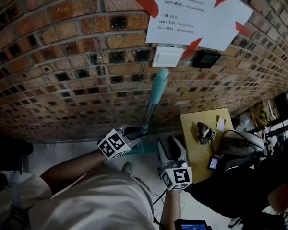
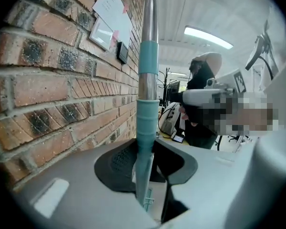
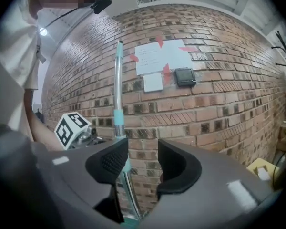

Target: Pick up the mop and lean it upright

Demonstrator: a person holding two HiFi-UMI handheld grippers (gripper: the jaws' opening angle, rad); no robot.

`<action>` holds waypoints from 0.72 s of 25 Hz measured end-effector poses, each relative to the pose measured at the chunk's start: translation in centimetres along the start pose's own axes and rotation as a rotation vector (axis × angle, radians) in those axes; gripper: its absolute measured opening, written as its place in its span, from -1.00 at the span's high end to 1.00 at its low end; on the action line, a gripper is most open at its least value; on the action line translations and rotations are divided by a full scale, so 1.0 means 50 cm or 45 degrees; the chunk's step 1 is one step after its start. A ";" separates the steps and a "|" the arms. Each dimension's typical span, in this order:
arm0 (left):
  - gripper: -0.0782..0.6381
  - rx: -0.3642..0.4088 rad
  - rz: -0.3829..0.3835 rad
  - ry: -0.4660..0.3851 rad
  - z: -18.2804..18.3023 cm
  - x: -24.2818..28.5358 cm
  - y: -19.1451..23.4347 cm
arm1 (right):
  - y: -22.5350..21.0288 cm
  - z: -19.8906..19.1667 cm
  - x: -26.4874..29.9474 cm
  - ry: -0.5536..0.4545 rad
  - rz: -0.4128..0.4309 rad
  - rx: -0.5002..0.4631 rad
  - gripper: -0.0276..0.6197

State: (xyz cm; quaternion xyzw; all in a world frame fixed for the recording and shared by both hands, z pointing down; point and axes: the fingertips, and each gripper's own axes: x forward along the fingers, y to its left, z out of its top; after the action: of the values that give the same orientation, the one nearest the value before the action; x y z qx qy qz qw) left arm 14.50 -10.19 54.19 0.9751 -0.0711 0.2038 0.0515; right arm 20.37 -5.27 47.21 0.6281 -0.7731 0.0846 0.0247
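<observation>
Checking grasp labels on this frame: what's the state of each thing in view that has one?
mop, upright, close to the brick wall, held low on its pole.
left gripper, shut on the mop pole.
right gripper, open, pads on nothing.
paper notice, stuck flat on the wall.

Pale floor (image 1: pixel 57 151) is noted at the foot of the brick wall (image 1: pixel 62 56). A small yellow-topped table (image 1: pixel 192 147) is set close to that wall. On its top are laid a dark lumpy object (image 1: pixel 204 132), a white strip (image 1: pixel 220 124) near it, and a small lit-screen device (image 1: pixel 213 163) at the edge. Whether the mop (image 1: pixel 156 92) touches the floor cannot be told.
</observation>
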 end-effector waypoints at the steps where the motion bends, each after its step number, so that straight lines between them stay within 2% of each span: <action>1: 0.41 0.006 -0.003 -0.008 0.011 -0.002 -0.002 | -0.002 -0.013 -0.002 0.015 -0.001 0.007 0.31; 8: 0.41 0.058 -0.022 -0.065 0.083 -0.014 -0.016 | -0.001 -0.083 0.002 0.114 0.032 0.009 0.31; 18: 0.41 0.069 -0.039 -0.095 0.125 -0.030 -0.036 | 0.064 -0.163 0.077 0.260 0.180 -0.071 0.31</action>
State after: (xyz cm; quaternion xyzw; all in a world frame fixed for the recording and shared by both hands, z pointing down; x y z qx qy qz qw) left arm 15.84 -9.03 47.77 0.9840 -0.0524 0.1684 0.0255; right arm 15.90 -7.04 55.46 0.5591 -0.8110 0.1282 0.1148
